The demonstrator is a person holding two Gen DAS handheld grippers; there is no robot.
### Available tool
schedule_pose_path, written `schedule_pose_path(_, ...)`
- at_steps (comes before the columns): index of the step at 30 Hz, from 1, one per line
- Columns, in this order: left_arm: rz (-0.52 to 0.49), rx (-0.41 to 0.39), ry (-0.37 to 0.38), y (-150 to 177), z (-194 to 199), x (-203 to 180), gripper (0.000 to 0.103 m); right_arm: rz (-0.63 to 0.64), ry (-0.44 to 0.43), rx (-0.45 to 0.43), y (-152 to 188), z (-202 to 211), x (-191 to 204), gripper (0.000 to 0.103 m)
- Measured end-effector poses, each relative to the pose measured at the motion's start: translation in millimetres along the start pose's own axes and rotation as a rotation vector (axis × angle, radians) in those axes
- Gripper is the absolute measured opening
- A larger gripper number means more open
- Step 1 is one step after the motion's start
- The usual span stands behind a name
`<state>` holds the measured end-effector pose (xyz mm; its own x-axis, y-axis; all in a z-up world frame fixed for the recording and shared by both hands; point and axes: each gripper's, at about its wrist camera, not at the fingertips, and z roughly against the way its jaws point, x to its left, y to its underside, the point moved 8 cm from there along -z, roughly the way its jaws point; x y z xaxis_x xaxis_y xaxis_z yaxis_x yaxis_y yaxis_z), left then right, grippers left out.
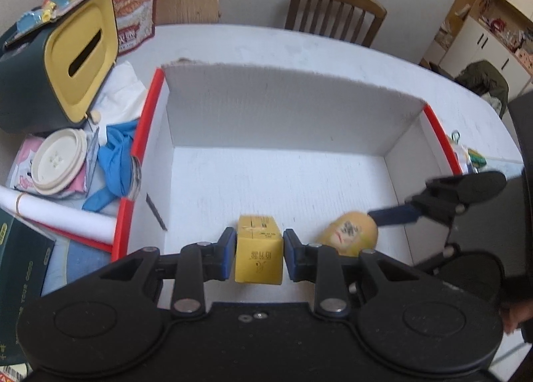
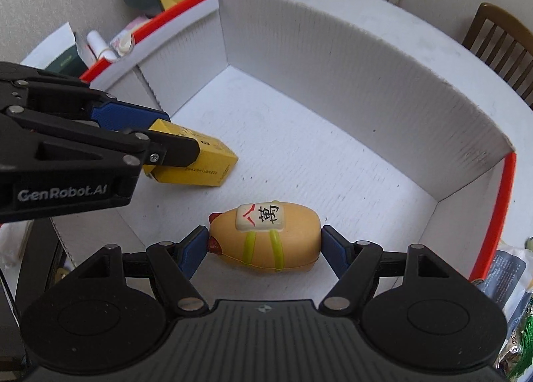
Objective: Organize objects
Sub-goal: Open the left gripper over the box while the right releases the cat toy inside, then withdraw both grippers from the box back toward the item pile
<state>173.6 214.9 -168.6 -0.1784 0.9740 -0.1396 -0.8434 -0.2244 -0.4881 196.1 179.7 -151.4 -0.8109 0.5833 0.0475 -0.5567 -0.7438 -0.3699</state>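
A large white cardboard box [image 1: 283, 105] with red-edged flaps lies open on the table. My left gripper [image 1: 259, 250] reaches into it, shut on a small yellow carton [image 1: 258, 258] that its blue pads squeeze from both sides. In the right wrist view that carton [image 2: 206, 165] tilts down toward the box floor, held by the left gripper [image 2: 178, 135]. My right gripper [image 2: 265, 242] is shut on a tan egg-shaped toy [image 2: 266, 248] with a mahjong tile on top, low over the floor of the box [image 2: 333, 65]. From the left wrist the toy [image 1: 349, 232] shows a painted face, with one right finger [image 1: 396, 215] against it.
Left of the box stand a dark green tissue holder with a yellow lid [image 1: 66, 58], a round cream lid [image 1: 58, 162], a blue cloth [image 1: 113, 165] and a white roll [image 1: 60, 215]. A wooden chair [image 1: 333, 12] stands behind the table. Packets [image 2: 509, 282] lie right of the box.
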Motion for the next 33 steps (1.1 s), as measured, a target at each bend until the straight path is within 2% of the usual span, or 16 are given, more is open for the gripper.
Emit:
schedule_pose_path(7, 0.002, 0.089, -0.005, 12.1, -7.3, 1.3, 0.029, 0.01, -0.014, 0.005, -1.7, 1.1, 1.4, 0.074)
schedule_pose_path(15, 0.021, 0.094, -0.002, 16.1, -7.5, 3.8, 0.032, 0.002, -0.02, -0.053, 2.0, 18.6, -4.2, 0.074)
schedule_pose_path(20, 0.007, 0.059, 0.004, 15.4, 3.4, -3.1, 0.037, -0.011, -0.053, -0.118, 8.5, 43.9, -8.9, 0.074)
schedule_pose_path(22, 0.001, 0.036, 0.008, 13.5, 10.5, -8.3, 0.045, -0.018, -0.063, -0.143, 11.7, 55.6, -10.1, 0.074)
schedule_pose_path(33, -0.065, -0.098, 0.049, 1.9, 53.9, -58.7, 0.051, -0.063, -0.064, -0.322, 36.0, 129.2, -25.0, 0.074)
